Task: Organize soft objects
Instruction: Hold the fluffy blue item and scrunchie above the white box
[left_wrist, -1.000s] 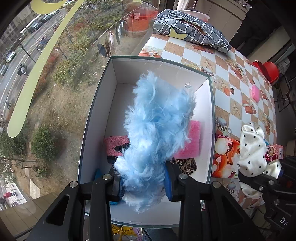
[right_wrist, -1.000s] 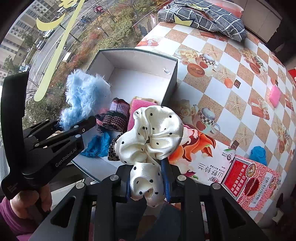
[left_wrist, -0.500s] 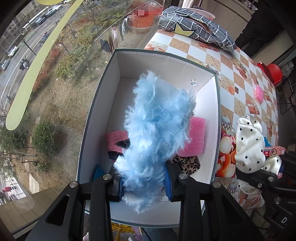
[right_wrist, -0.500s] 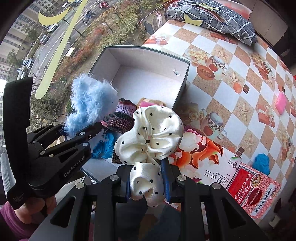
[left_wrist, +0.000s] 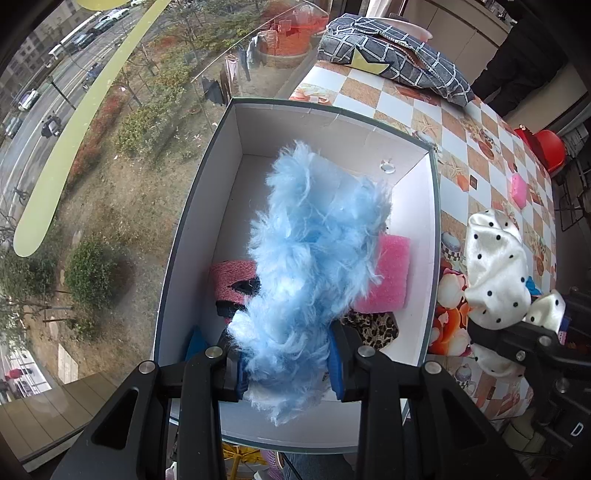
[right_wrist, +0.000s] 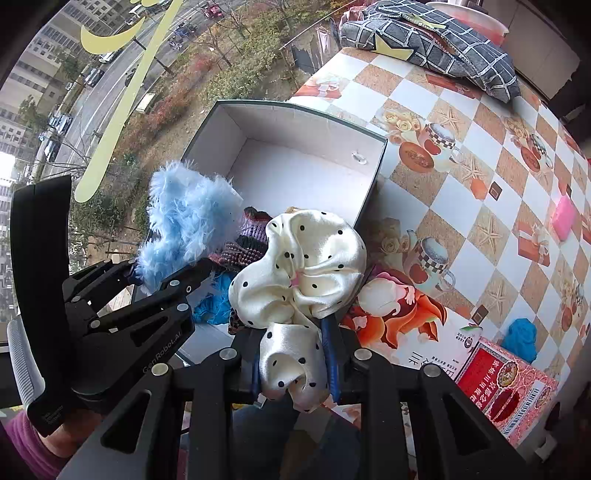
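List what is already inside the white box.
In the white box: a pink sponge, a pink-and-black knitted piece, a leopard-print item and something blue. The fluffy blue scrunchie held above hides the middle; the far end is bare.

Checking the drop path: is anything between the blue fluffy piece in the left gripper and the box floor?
Partly. The blue fluffy piece hangs over the box, above a pink sponge and knitted band. The far box floor is bare.

Fluffy blue scrunchie (left_wrist: 310, 258) between left gripper (left_wrist: 286, 365) fingers (left_wrist: 338, 360), above white box (left_wrist: 417, 314).
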